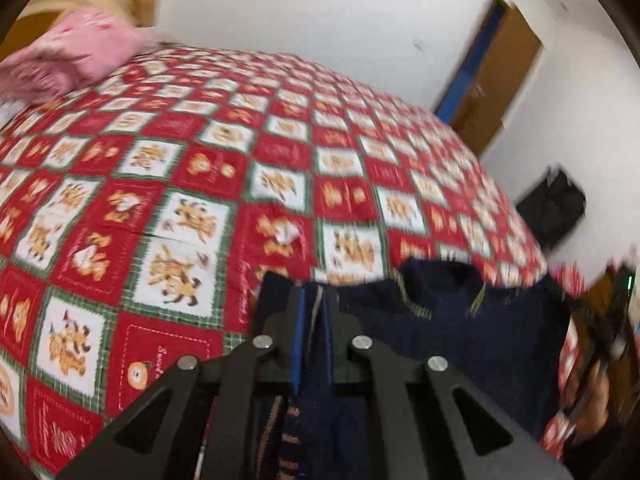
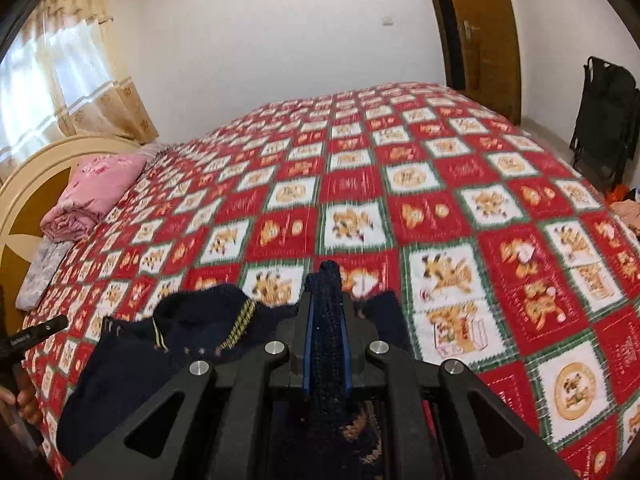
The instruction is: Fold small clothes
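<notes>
A small navy knit sweater point(image 1: 460, 320) with yellow stitching at the neck hangs between both grippers above the near edge of the bed. My left gripper point(image 1: 314, 300) is shut on one shoulder of it. My right gripper point(image 2: 327, 284) is shut on the other shoulder, with the knit bunched between the blue pads. The sweater point(image 2: 168, 344) spreads to the left in the right wrist view, collar up. The right gripper shows blurred at the right edge of the left wrist view point(image 1: 600, 332), and the left gripper at the left edge of the right wrist view point(image 2: 36, 334).
The bed point(image 2: 440, 184) wears a red, white and green checked cover with bear prints. A folded pink blanket point(image 2: 96, 192) and a grey cloth point(image 2: 44, 276) lie by the headboard. A dark folded chair point(image 2: 608, 116) and a wooden door point(image 2: 480, 36) stand at the far right.
</notes>
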`<state>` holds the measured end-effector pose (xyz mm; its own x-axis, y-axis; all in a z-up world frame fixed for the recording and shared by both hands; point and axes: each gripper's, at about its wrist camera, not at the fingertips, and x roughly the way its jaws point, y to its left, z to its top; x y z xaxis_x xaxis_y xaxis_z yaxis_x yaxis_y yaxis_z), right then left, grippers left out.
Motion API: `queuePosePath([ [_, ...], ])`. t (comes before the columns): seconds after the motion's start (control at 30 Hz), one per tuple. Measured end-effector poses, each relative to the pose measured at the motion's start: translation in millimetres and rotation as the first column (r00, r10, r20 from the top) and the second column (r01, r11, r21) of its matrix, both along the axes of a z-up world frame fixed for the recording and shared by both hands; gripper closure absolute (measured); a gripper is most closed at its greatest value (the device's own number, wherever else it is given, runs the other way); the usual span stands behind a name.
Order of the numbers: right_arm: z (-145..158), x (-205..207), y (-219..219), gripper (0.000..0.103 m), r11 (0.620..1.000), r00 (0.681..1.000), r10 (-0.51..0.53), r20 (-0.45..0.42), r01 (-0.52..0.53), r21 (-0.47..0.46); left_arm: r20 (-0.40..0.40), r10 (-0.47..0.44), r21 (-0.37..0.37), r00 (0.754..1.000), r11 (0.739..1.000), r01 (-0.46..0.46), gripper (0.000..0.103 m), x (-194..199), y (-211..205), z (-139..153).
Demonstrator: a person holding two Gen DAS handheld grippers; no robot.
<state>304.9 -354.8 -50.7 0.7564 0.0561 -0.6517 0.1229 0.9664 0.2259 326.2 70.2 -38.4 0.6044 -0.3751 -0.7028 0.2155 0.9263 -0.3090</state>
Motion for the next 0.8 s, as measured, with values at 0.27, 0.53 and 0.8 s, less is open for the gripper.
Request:
queuePosePath([
  [0.27, 3, -18, 7, 0.092, 0.999, 0.999, 0.030, 0.020, -0.031, 0.019, -0.123, -0.202, 0.004, 0.971, 0.979, 0.204, 0.054, 1, -35, -33],
  [0.53, -3, -28, 8, 0.092, 1.000, 1.000, 0.013, -0.008, -0.013, 0.015, -0.194, -0.181, 0.065, 0.964, 0.978, 0.197, 0.044, 11, -44, -51],
  [0.8, -3, -32, 13, 0.092, 1.000, 1.000, 0.018, -0.009, -0.018, 0.007, -0.201, -0.127, 0.063, 0.971, 0.988, 0.143, 0.043, 8, -33, -57],
])
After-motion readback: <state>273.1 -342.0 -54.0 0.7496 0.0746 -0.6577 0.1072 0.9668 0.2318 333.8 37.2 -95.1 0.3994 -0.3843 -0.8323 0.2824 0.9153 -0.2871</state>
